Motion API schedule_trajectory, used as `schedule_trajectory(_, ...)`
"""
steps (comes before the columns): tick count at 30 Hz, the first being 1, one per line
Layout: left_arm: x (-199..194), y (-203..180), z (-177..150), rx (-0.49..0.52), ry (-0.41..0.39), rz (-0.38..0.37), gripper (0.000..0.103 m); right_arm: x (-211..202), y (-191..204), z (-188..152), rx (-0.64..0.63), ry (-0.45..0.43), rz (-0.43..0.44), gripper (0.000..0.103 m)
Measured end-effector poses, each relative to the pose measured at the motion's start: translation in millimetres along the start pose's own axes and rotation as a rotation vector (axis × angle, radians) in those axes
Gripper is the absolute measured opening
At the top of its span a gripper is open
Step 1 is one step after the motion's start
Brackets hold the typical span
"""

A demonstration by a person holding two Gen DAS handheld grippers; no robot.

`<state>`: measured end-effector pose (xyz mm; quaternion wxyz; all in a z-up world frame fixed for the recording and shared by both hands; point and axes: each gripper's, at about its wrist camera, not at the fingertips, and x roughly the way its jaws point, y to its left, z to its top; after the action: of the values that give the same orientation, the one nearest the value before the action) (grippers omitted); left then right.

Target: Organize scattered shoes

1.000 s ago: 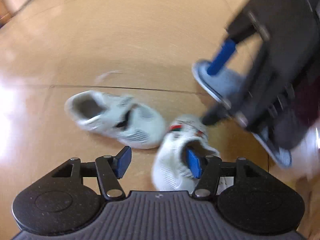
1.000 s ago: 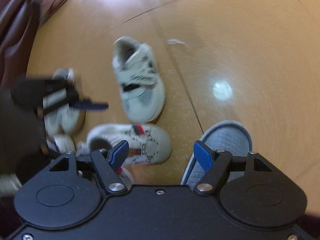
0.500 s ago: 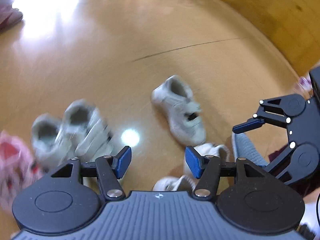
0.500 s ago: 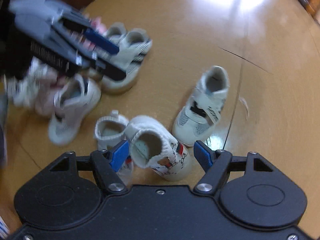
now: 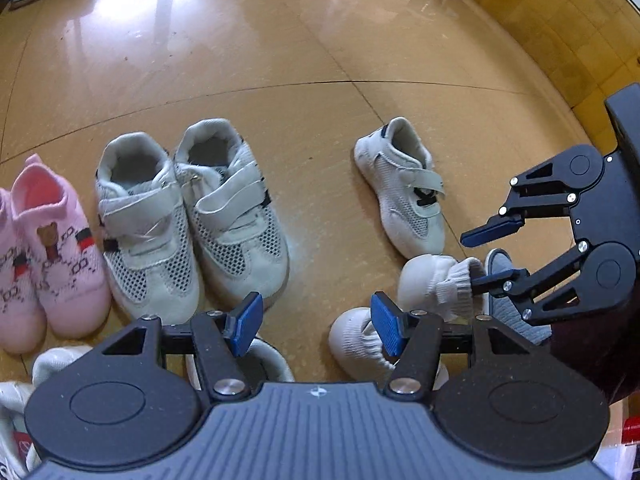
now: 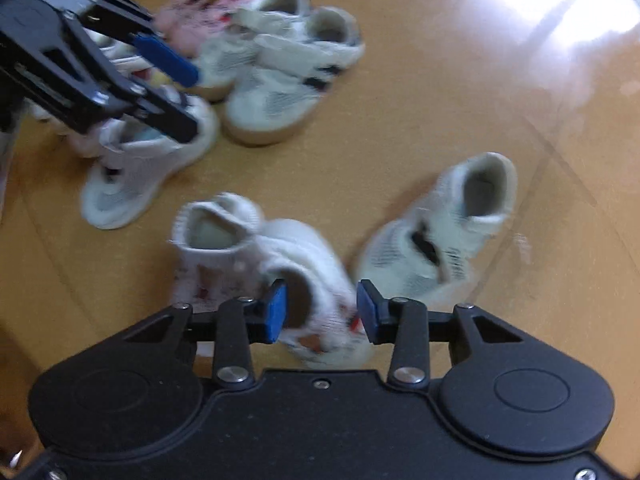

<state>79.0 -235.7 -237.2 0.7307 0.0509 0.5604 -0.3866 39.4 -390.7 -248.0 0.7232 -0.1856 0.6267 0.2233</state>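
My right gripper (image 6: 322, 314) points down over a white knit shoe (image 6: 320, 264) with a red-and-green band. Its jaws are closing. One pad is inside the shoe's opening and the other is outside its collar, with a gap still showing. The left wrist view shows this right gripper (image 5: 482, 256) at that shoe (image 5: 436, 280). A second white knit shoe (image 6: 212, 236) lies beside it. My left gripper (image 5: 316, 326) is open over bare floor, holding nothing. It hangs above a white sneaker (image 6: 148, 168) in the right wrist view.
On the tan floor (image 5: 280, 60), a grey-white strap sneaker pair (image 5: 192, 216) stands beside pink knit shoes (image 5: 52, 248). A lone white strap sneaker (image 5: 404, 188) lies to the right. A blue-grey slipper (image 5: 500, 264) peeks from behind the right gripper. Wooden furniture (image 5: 560, 12) borders the far right.
Both wrists rolled, so the shoes turned in view. The right jaws narrowed around the knit shoe's collar. The left gripper swung from the knit shoes toward the lined-up pairs, its opening unchanged.
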Motion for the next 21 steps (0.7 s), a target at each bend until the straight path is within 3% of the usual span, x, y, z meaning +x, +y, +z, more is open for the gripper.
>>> schedule_trajectory(3,-0.3,-0.5,-0.6,0.005,-0.001,-0.010,0.058,17.8,14.2,-0.9,-0.147,0.070,-0.047,0.039)
schedule_trajectory(5,-0.5,-0.3,0.7,0.006,-0.005,-0.012,0.058,32.6,15.7,-3.9,-0.183,0.094,-0.093,0.039)
schedule_trajectory(7,-1.4,1.6,1.2,-0.003,-0.012,-0.011,0.058,41.0,15.1,-3.2,-0.145,0.081,-0.077,0.038)
schedule_trajectory(8,0.8,1.8,1.5,-0.006,-0.014,-0.011,0.058,45.3,14.1,-1.3,-0.083,0.067,-0.071,0.028)
schedule_trajectory(10,4.2,2.3,1.0,-0.010,-0.014,-0.008,0.058,46.5,-1.0,1.1,0.131,0.053,-0.056,0.023)
schedule_trajectory(11,4.2,2.5,0.4,-0.011,-0.014,-0.009,0.058,44.2,-25.4,-5.4,0.422,0.026,0.012,0.019)
schedule_trajectory(12,3.9,2.5,-0.6,-0.011,-0.012,-0.010,0.058,45.0,-38.4,-15.9,0.592,0.019,0.080,0.015)
schedule_trajectory(14,2.8,2.0,-2.5,-0.007,-0.009,-0.012,0.058,46.7,-47.1,-33.5,0.752,0.029,0.139,0.012)
schedule_trajectory(17,0.4,2.5,-4.4,-0.014,-0.011,-0.011,0.058,45.5,-64.6,-61.1,1.054,-0.030,0.226,0.012)
schedule_trajectory(20,-2.4,2.5,-5.1,-0.015,-0.010,-0.013,0.058,51.2,-55.0,-51.5,0.888,0.059,0.119,0.012)
schedule_trajectory(21,-2.6,2.6,-5.1,-0.014,-0.011,-0.013,0.058,54.3,-57.8,-57.8,0.965,0.043,0.143,0.013)
